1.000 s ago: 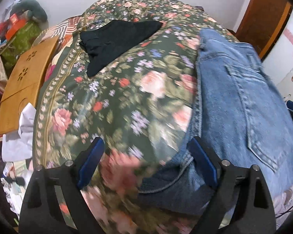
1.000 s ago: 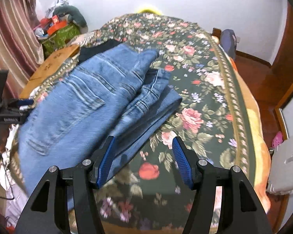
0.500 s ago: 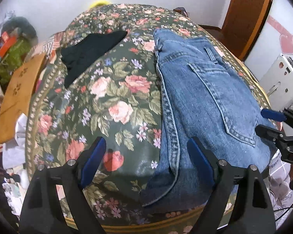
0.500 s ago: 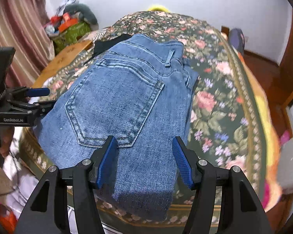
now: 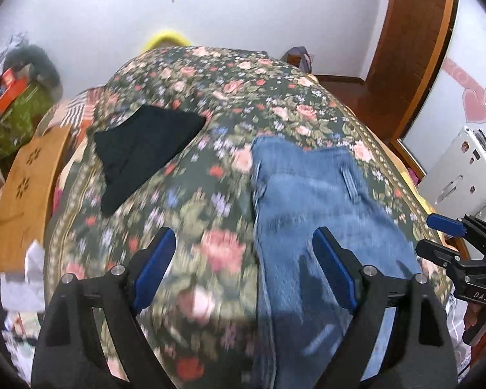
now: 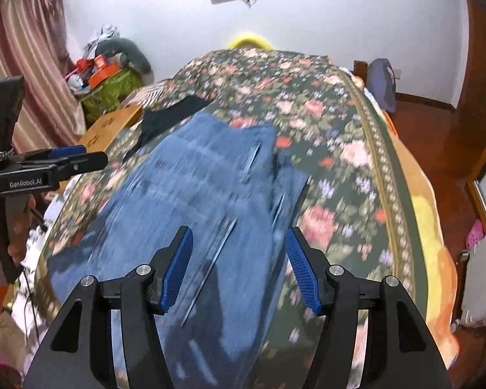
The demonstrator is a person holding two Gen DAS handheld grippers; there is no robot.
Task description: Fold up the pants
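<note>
Folded blue jeans (image 5: 307, 201) lie on the floral bedspread (image 5: 191, 201) near the bed's front edge, blurred by motion. My left gripper (image 5: 244, 262) hovers above the bed with jaws wide apart and nothing between the pads; its right finger stands over the jeans' left edge. In the right wrist view the jeans (image 6: 194, 194) fill the middle, and my right gripper (image 6: 238, 265) hangs above them, open and empty. Each gripper shows at the side of the other's view: the right one (image 5: 450, 236), the left one (image 6: 61, 162).
A folded black garment (image 5: 142, 149) lies further back on the left of the bed. A wooden board (image 5: 26, 191) leans at the bed's left side, with cluttered boxes (image 6: 110, 81) behind. A white appliance (image 5: 463, 175) and a wooden door (image 5: 414, 52) stand to the right.
Both cameras have pulled back and up from the jeans, so more of the bed and wall shows. The jeans now lie flat as a folded stack. Both grippers stayed open.
</note>
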